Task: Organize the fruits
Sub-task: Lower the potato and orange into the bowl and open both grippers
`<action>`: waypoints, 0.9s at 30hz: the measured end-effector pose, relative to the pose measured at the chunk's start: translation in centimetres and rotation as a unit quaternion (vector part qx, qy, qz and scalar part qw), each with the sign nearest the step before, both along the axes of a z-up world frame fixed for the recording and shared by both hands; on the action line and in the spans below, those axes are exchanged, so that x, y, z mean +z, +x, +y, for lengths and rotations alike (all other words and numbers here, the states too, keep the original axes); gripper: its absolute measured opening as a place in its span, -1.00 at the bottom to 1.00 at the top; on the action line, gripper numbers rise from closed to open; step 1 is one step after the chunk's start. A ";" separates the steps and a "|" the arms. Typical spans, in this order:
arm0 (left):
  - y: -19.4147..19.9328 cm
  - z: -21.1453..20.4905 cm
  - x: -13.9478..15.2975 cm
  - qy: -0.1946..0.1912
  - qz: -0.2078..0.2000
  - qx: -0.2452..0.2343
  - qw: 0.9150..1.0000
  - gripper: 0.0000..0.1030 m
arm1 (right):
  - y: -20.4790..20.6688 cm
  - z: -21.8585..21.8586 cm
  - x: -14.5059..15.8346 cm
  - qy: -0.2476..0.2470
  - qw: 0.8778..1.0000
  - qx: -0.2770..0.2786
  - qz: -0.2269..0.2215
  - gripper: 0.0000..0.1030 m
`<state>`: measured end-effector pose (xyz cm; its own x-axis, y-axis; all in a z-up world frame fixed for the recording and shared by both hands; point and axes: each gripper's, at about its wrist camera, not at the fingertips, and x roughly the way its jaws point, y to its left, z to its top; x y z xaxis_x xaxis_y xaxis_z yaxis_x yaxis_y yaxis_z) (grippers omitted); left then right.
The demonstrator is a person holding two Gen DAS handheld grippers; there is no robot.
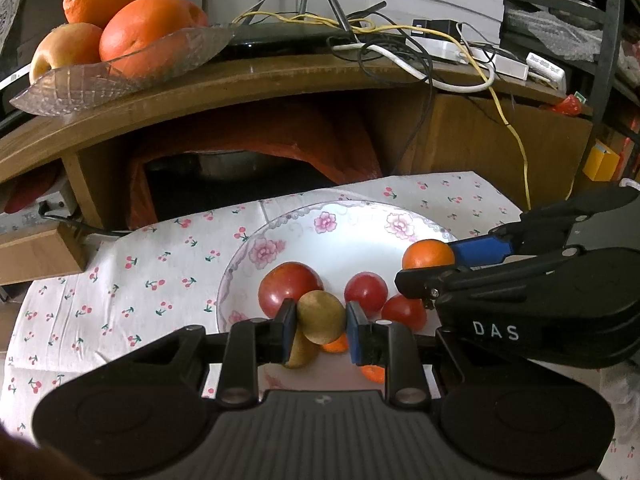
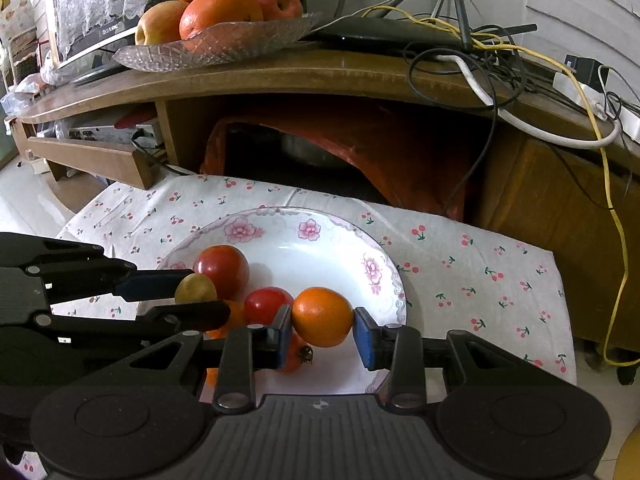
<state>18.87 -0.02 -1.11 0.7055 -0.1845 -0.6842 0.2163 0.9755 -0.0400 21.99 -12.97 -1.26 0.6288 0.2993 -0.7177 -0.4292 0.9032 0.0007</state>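
Two grips over the flowered plate (image 2: 394, 280) | left gripper (image 1: 322, 322) clamps our yellow-brown fruit (image 1: 321, 317) | right gripper (image 2: 322, 326) pinches the small orange (image 2: 322, 317) | both round, smooth, likely light and slippery; we hold across the widest middle.

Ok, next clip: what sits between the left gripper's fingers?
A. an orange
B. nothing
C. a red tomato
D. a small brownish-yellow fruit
D: in the left wrist view the left gripper has its blue pads against a small brownish-yellow fruit over the flowered plate; the orange is in the right gripper.
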 end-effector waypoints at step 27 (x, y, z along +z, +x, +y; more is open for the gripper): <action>-1.8 0.9 2.0 -0.010 -0.011 0.026 1.000 -0.10 | -2.0 -1.3 3.1 0.012 0.999 -0.021 -0.034 -0.06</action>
